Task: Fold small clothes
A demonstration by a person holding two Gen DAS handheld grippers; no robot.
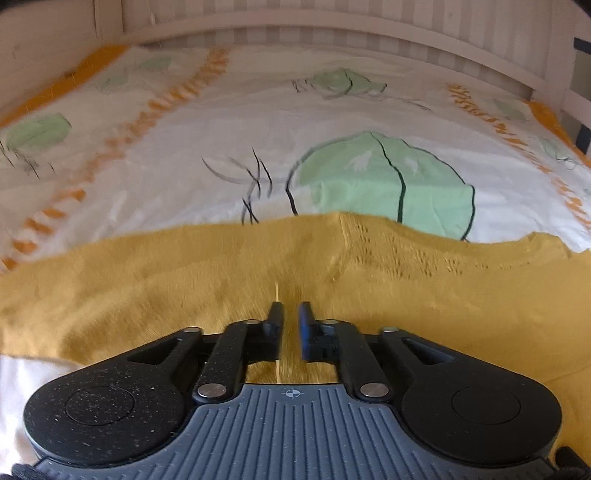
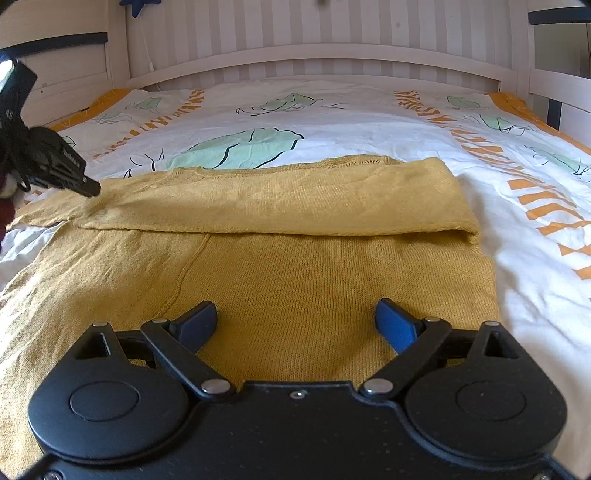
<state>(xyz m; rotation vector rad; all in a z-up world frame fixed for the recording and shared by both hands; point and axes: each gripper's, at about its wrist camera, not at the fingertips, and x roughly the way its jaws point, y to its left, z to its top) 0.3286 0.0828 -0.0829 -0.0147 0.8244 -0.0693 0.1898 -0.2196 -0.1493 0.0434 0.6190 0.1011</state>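
Fingers (image 1: 306,321) of the left gripper (image 1: 291,314) stand slightly apart, gripping nothing, over the mustard sweater (image 2: 295,266); the right gripper (image 2: 295,317) gapes wide. The sweater lies partly folded on the bed (image 2: 369,107).

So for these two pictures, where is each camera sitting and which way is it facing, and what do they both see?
Left wrist: on the left gripper, low over the mustard knit garment, facing the headboard; its own jaws show, slightly apart with nothing between them.
Right wrist: on the right gripper, above the garment's near part, facing the same way; its own jaws show wide open, and the left gripper shows at the folded sleeve's left end.
Shared: the garment, the leaf-print duvet and the headboard.
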